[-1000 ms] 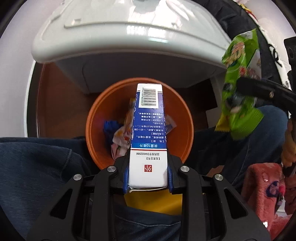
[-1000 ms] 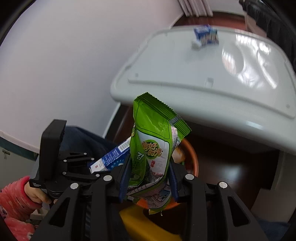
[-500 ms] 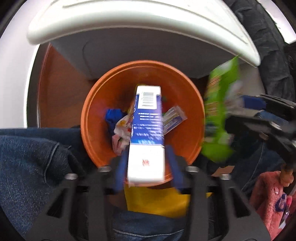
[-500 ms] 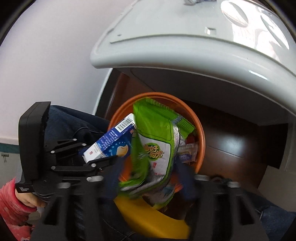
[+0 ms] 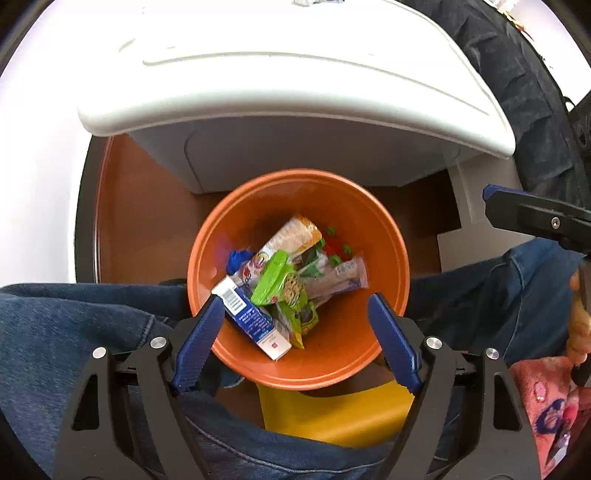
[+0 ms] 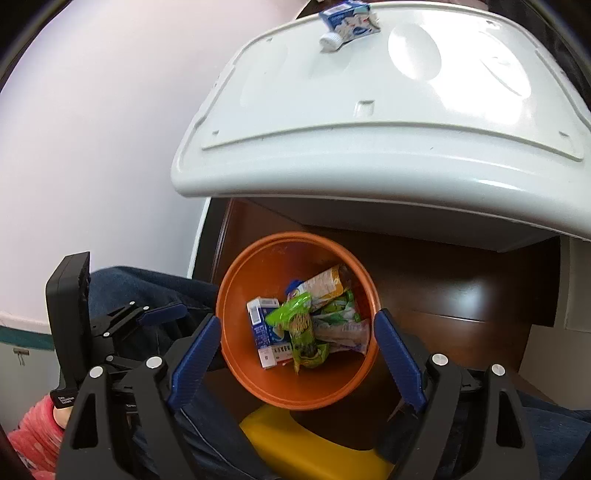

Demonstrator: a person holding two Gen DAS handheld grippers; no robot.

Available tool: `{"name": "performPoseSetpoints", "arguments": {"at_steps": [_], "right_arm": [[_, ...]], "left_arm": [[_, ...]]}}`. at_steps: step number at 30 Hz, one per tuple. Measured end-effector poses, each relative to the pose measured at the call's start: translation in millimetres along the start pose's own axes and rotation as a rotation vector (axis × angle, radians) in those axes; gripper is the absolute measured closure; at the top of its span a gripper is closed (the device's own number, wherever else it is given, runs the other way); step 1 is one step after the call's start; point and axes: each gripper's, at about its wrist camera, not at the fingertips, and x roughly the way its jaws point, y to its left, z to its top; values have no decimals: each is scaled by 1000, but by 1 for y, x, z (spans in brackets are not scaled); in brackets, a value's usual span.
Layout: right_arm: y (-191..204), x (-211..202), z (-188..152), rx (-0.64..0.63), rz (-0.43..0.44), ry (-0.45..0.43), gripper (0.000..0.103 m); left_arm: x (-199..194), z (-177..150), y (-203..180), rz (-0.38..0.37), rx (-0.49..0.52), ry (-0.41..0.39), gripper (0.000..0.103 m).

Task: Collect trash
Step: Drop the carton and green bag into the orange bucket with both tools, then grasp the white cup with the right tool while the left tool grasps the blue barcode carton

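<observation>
An orange bin (image 5: pixel 391 266) (image 6: pixel 236 332) stands on the floor below both grippers. Inside it lie a blue and white carton (image 5: pixel 255 321) (image 6: pixel 262 332), a green snack packet (image 5: pixel 284 291) (image 6: pixel 301 328) and other wrappers. My left gripper (image 5: pixel 295 317) is open and empty above the bin's near rim. My right gripper (image 6: pixel 295 332) is open and empty above the bin too. The right gripper's finger (image 5: pixel 535 218) shows at the right edge of the left wrist view. A crushed blue and white carton (image 6: pixel 349 18) lies on the white table (image 6: pixel 369 140).
The white table (image 5: pixel 295 85) overhangs the bin's far side. A yellow stool (image 5: pixel 332 413) (image 6: pixel 314 446) sits below the bin's near rim. The person's jeans-clad legs (image 5: pixel 74 332) flank the bin. A dark jacket (image 5: pixel 517 92) hangs at the right. The wall is at the left.
Both grippers have opened. The blue carton fell from my left gripper and the green packet from my right; both now lie in the orange bin.
</observation>
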Motion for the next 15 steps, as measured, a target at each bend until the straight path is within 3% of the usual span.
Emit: {"name": "performPoseSetpoints", "arguments": {"at_steps": [15], "right_arm": [[-10, -26, 4, 31, 14, -52, 20]], "left_arm": [[-19, 31, -2, 1, -17, -96, 22]]}}
